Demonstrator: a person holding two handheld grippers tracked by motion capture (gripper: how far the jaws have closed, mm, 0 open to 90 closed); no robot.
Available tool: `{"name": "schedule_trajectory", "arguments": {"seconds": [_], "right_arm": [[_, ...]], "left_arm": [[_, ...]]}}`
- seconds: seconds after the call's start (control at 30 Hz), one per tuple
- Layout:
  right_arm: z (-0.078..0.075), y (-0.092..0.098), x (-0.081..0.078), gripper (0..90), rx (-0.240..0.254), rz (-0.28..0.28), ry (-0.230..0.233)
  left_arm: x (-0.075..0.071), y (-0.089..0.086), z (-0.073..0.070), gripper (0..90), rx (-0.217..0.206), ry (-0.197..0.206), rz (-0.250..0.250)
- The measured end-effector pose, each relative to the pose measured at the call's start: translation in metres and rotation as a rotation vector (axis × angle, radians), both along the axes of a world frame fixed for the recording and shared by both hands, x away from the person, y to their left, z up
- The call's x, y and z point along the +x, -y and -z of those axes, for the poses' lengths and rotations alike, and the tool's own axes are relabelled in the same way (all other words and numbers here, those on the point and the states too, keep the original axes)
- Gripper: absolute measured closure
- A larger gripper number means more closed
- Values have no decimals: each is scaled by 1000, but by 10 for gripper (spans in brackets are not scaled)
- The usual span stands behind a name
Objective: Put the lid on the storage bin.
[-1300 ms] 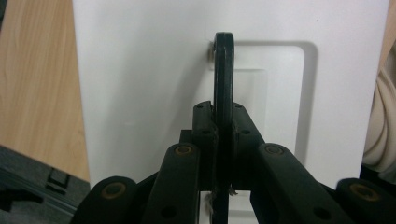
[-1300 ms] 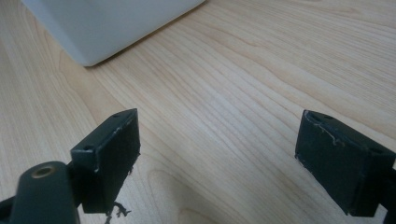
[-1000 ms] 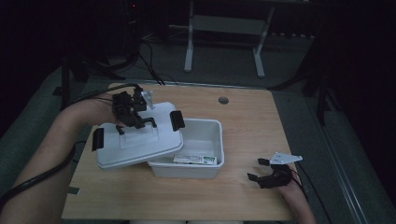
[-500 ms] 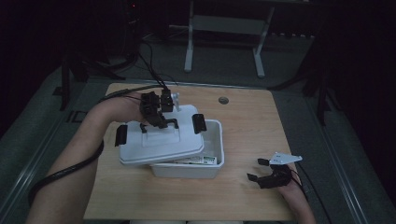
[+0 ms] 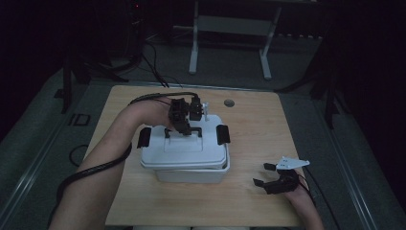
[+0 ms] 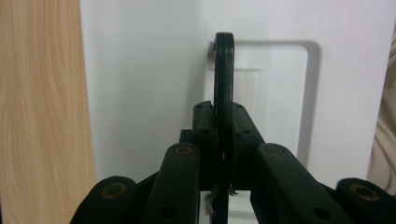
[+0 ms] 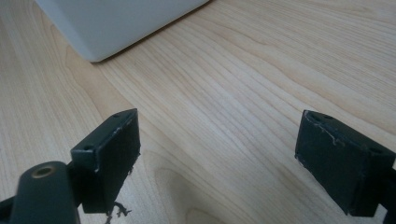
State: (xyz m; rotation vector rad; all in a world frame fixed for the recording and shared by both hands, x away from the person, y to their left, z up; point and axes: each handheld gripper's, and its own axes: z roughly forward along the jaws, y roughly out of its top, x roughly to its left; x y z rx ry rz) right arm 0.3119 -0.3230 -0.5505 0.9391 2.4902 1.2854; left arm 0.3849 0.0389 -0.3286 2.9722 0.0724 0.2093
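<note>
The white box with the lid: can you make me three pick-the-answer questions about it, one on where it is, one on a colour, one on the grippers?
1. Where does the white box stand?
A. on the wooden table
B. on the floor
C. on a chair

2. What colour are the clips at the lid's ends?
A. red
B. black
C. yellow

3. What is the left gripper doing?
A. lying open on the table
B. holding a cup
C. shut on the lid's black handle

Answers: 1 A, the box rests on the light wood top. 2 B, both end clips are black. 3 C, the left gripper view shows its jaws clamped on the handle, while the right gripper sits open.
</note>
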Motion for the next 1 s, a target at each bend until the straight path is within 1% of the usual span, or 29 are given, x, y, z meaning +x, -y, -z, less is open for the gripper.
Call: {"name": "schedule_trajectory", "arguments": {"seconds": [0.03, 0.1, 0.17, 0.2, 0.27, 0.3, 0.37, 0.43, 0.47, 0.5, 0.6, 0.63, 0.7, 0.77, 0.83, 0.87, 0.9, 0.93, 0.97, 1.0], "right_arm": [[0, 0, 0, 138, -1, -1, 0], [0, 0, 0, 138, 2, -1, 0], [0, 1, 0, 138, 3, -1, -1], [0, 1, 0, 138, 5, -1, -1], [0, 0, 0, 138, 5, -2, -2], [0, 1, 0, 138, 4, -2, -1], [0, 1, 0, 138, 5, -3, -2], [0, 1, 0, 138, 8, -3, -2], [0, 1, 0, 138, 6, -4, -1], [0, 1, 0, 138, 6, -4, -2], [0, 1, 0, 138, 7, -4, -2], [0, 1, 0, 138, 7, -4, -1], [0, 1, 0, 138, 4, -5, -1], [0, 1, 0, 138, 6, -5, -1], [0, 1, 0, 138, 6, -4, -1], [0, 1, 0, 138, 7, -5, 0], [0, 1, 0, 138, 6, -5, 0], [1, 1, 0, 138, 5, -5, 1], [0, 1, 0, 138, 5, -5, 1], [0, 2, 0, 138, 8, -7, 2]], "left_arm": [[0, 2, 1, 836, -4, 2, 7], [1, 7, 3, 836, 3, -6, 16], [1, 12, 5, 836, -1, -13, 23], [2, 14, 6, 836, 6, -13, 38], [3, 17, 8, 836, 8, -17, 33], [4, 19, 9, 836, 10, -16, 39], [4, 20, 11, 835, 9, -17, 36], [6, 23, 15, 835, 16, -23, 41], [6, 23, 16, 835, 12, -26, 38], [7, 24, 17, 835, 14, -20, 41], [8, 26, 20, 835, 24, -21, 29], [9, 26, 21, 835, 28, -15, 32], [9, 27, 22, 835, 26, -17, 35], [9, 25, 25, 835, 31, -27, 26], [9, 24, 25, 835, 22, -25, 22], [8, 23, 25, 834, 25, -24, 19], [7, 22, 25, 834, 22, -22, 24], [7, 22, 25, 834, 15, -18, 19], [6, 21, 25, 834, 18, -20, 13], [6, 21, 25, 834, 18, -9, 27]]}}
